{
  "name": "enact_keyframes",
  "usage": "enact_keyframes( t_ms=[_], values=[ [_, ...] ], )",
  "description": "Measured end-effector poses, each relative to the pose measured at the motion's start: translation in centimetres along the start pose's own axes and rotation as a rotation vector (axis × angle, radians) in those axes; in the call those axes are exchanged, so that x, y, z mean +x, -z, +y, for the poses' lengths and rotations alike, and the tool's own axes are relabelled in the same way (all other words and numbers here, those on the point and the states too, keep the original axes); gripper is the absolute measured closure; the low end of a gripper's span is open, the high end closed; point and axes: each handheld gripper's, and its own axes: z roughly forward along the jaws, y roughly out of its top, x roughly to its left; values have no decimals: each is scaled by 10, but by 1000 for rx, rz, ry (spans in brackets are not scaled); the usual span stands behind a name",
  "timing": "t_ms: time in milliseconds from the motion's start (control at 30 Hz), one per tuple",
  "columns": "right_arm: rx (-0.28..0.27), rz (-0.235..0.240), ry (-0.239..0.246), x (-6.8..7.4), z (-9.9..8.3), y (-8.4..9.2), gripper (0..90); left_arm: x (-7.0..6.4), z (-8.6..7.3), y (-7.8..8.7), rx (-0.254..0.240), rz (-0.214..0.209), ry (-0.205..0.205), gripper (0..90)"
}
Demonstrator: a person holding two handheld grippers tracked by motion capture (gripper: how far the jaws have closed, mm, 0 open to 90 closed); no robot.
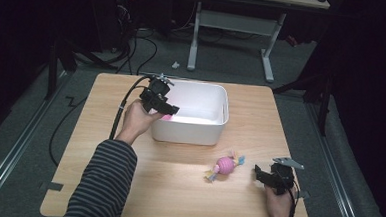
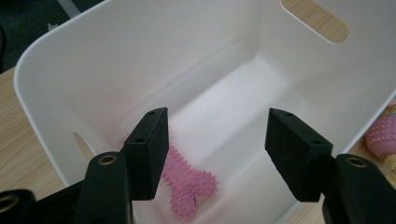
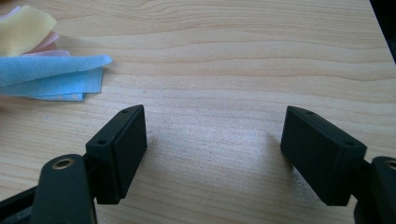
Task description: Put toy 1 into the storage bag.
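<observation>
A white plastic bin (image 1: 215, 127) stands on the wooden table. My left gripper (image 1: 167, 108) hangs over the bin's left end, open, with nothing between its jaws. Below it, on the bin floor, lies a pink spiky bone-shaped toy (image 2: 189, 184). A round pink spiky toy with blue, yellow and pink cloth tails (image 1: 225, 165) lies on the table in front of the bin. My right gripper (image 1: 259, 173) rests low on the table just right of that toy, open and empty. The toy's blue and yellow cloth tails (image 3: 51, 77) lie at the upper left of the right gripper view.
The bin (image 2: 140, 65) has a handle slot in its far wall. Bare table (image 1: 177, 188) spreads in front of the bin. Beyond the table's far edge are a desk frame (image 1: 235, 35) and cables on the floor.
</observation>
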Motion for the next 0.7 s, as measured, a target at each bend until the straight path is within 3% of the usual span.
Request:
enact_keyframes(
  t_ms=[267, 467, 700],
  values=[
    [1, -1, 0, 0, 0, 0, 227, 1, -10, 26, -70, 7, 13, 388],
    [3, -1, -1, 0, 0, 0, 227, 1, -18, 43, -90, 30, 2, 382],
    [0, -1, -1, 0, 0, 0, 226, 0, -27, 60, -130, 5, 22, 384]
  ],
)
